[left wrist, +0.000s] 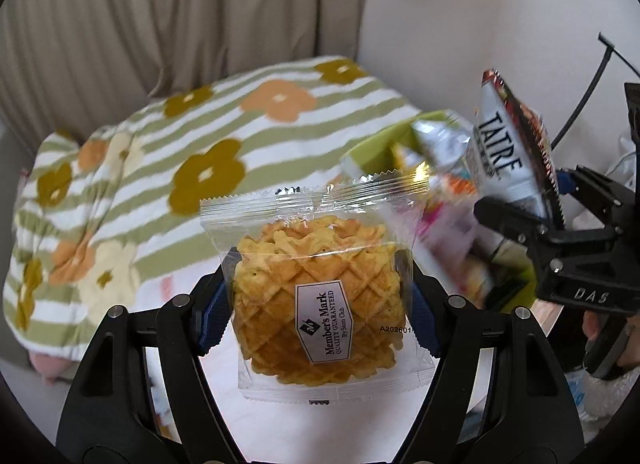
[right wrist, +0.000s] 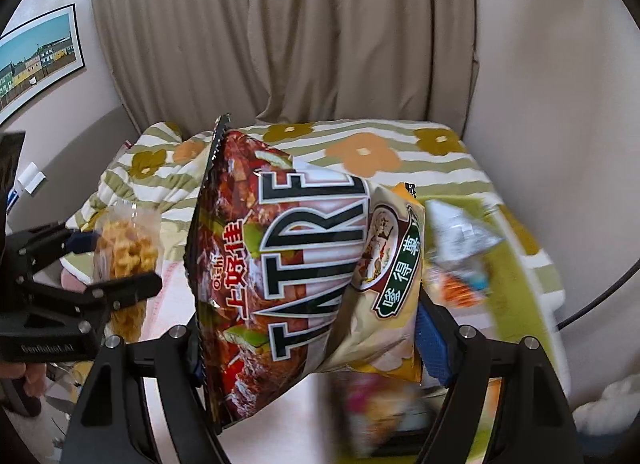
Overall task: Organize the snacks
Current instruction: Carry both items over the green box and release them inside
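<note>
**Midway: one snack in each gripper, a green bin already part filled**

Seemingly the sorting is well under way but not finished. The left gripper (left wrist: 318, 284) is closed about halfway on a clear-wrapped waffle cookie pack (left wrist: 320, 296), its blue pads pressing the pack's two sides, and holds it up over a white surface (left wrist: 304, 428) with the striped floral blanket (left wrist: 168, 151) behind. The right gripper (right wrist: 316, 328) grips a red-and-cream chip bag (right wrist: 288, 264), the bag pinched at its lower part and standing tilted between the jaws, which are likewise partly closed. Both packs hang in the air, touching nothing but the pads.

Near the right edge of the blanket sits a green bin (right wrist: 516, 232) that already holds several packets, among them a silver pouch (right wrist: 460, 232). That much looks done. What is left, by this reading, is to set down the two carried packs, and perhaps others that cannot be seen.

Much is unclear. The bin's contents are smeared by motion in both views, so the packets cannot be counted or named. Its near wall is cut off behind the chip bag. A blurred pink-and-yellow packet (right wrist: 376, 408) below the bag may lie inside or beside the bin; which, cannot be told. Whether the bin is where these two packs belong is also not shown.
</note>
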Tool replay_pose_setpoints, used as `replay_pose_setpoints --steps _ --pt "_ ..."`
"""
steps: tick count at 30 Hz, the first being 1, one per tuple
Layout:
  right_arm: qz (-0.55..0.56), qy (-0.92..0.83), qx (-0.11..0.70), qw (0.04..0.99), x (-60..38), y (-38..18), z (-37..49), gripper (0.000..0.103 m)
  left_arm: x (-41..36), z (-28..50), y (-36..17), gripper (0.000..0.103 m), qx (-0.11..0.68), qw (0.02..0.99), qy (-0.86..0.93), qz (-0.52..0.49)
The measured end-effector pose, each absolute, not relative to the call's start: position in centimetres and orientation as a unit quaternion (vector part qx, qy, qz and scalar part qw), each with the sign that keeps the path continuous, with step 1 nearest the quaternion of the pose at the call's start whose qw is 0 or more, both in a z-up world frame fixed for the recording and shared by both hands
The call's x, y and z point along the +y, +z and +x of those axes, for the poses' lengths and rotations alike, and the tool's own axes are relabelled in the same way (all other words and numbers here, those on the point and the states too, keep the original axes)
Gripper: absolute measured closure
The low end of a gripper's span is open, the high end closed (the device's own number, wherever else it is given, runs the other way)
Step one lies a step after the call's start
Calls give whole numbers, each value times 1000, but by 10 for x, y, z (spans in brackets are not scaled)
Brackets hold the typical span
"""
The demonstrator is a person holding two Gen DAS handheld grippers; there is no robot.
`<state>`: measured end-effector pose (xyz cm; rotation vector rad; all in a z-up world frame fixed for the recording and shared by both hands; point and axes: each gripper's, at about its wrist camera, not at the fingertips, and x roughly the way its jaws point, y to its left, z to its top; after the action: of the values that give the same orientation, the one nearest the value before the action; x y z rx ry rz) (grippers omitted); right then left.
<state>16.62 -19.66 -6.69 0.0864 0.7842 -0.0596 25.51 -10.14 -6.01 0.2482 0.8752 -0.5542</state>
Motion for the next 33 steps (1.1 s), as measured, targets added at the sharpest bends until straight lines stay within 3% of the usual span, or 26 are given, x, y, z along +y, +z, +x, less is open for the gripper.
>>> replay_pose_setpoints --steps 9,17,18,20,21,33 --pt "26 -28 406 913 -296 -63 164 28 -227 281 -75 32 437 854 -270 83" --pt "56 -17 436 898 -345 -84 184 27 -266 318 -114 31 481 836 -248 94" --pt "60 -17 438 897 -347 -87 186 27 -269 321 -116 29 480 836 -245 102" --pt "68 -18 441 895 -349 -91 190 28 -274 322 -121 14 482 833 -244 118" --pt "72 -21 442 894 -350 -92 191 28 -276 323 -122 1 481 833 -244 124" --pt "93 -30 451 887 -350 -97 200 27 -228 307 -110 0 487 838 -226 100"
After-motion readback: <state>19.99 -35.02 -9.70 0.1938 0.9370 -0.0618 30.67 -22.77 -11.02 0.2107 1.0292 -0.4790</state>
